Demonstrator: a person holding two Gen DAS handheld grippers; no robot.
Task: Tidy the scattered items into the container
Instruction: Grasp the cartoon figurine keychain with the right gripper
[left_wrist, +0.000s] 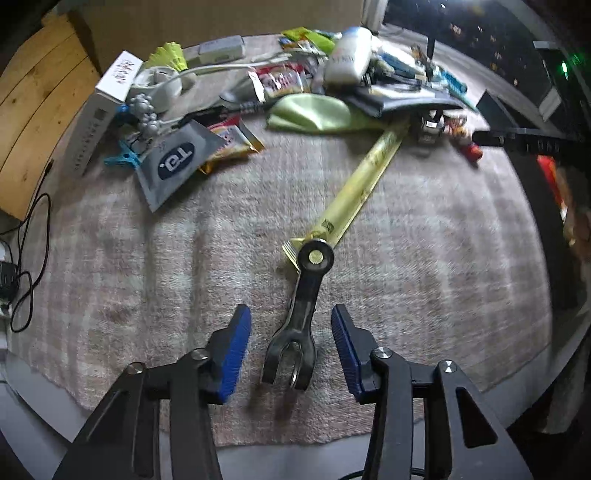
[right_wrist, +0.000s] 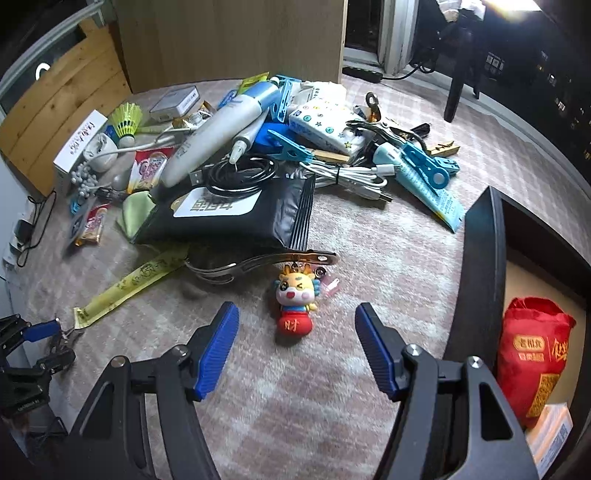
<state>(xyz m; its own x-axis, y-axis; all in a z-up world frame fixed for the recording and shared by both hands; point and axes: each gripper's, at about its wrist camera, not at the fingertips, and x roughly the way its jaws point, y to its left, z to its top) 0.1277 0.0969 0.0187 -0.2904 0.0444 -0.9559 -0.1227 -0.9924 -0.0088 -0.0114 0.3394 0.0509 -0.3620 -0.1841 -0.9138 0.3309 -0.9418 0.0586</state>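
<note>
On the pink-grey rug (left_wrist: 184, 258) lies a black forked metal tool (left_wrist: 306, 295), its round end resting on a long yellow-green packet (left_wrist: 365, 173). My left gripper (left_wrist: 290, 312) points down over it, open, with one blue pad on each side of the tool and neither touching it. In the right wrist view my right gripper (right_wrist: 295, 308) is open just above a small dragon keychain toy (right_wrist: 295, 299) with a red base. The dark container (right_wrist: 480, 258) stands at the right and holds a red bag (right_wrist: 532, 354).
A heap of items fills the far side of the rug: a black pouch (right_wrist: 236, 214), coiled cables (right_wrist: 240, 173), blue clips (right_wrist: 428, 170), a white pen-shaped device (right_wrist: 207, 144), a shuttlecock (right_wrist: 125, 122), snack packets (left_wrist: 229, 144). Wooden boards (left_wrist: 33, 110) and loose wires (left_wrist: 26, 258) lie at the left.
</note>
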